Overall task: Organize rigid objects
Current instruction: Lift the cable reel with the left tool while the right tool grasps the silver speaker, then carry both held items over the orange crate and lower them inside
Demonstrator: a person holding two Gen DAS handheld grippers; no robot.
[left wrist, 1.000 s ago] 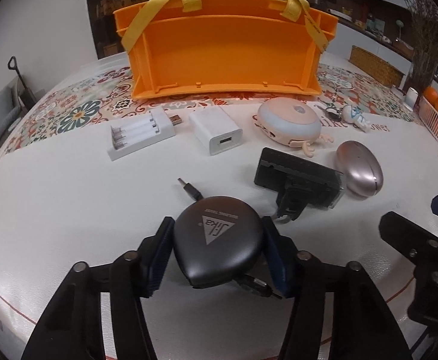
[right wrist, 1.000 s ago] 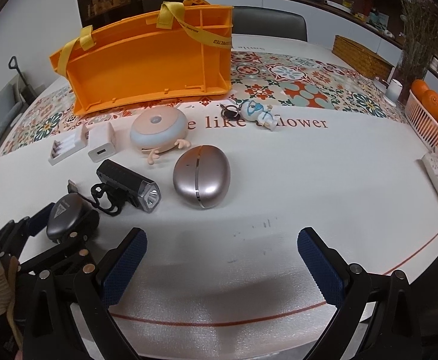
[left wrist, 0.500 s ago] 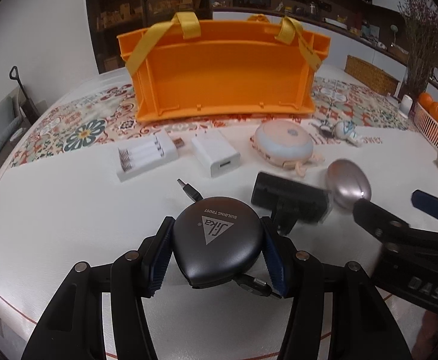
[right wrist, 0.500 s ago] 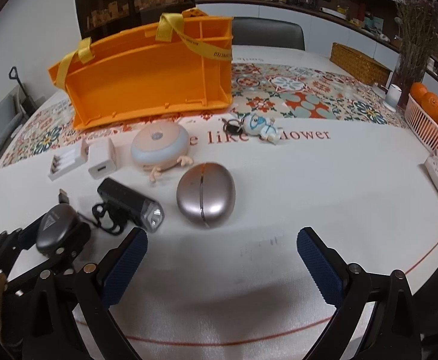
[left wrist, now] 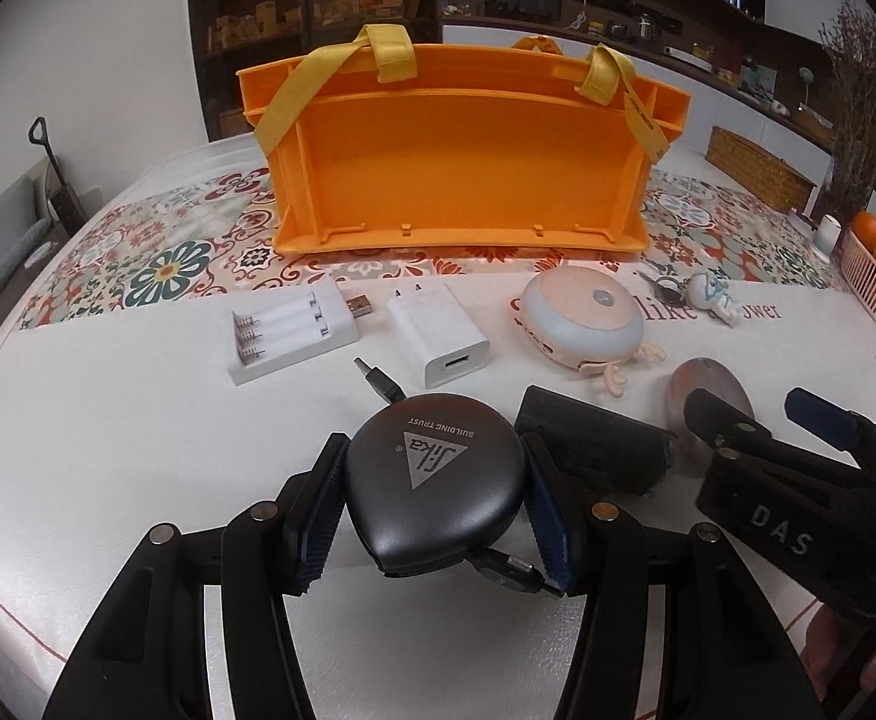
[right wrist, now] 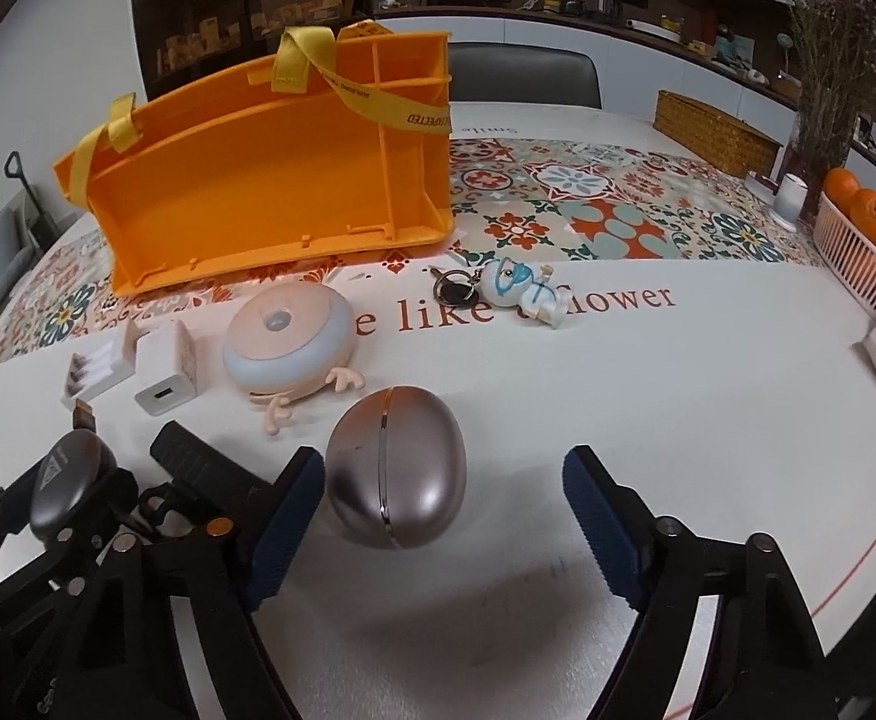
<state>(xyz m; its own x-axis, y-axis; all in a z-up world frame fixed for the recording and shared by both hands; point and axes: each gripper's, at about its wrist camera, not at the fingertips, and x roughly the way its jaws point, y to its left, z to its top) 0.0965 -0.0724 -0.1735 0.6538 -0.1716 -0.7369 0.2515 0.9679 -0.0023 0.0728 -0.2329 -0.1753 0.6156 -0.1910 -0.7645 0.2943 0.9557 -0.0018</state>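
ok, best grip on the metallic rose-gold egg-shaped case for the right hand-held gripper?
Take the metallic rose-gold egg-shaped case across its narrower width, one pad per half either side of the seam, coming from above and the near side. It lies flat, long axis toward the camera, between the closing right hand-held gripper pads, not yet touched.

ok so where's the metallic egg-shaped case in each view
Left wrist: metallic egg-shaped case right of centre, partly hidden behind the right claw.
Right wrist: case low centre, between the closing pads, untouched.
Shared landmark: orange tote behind.
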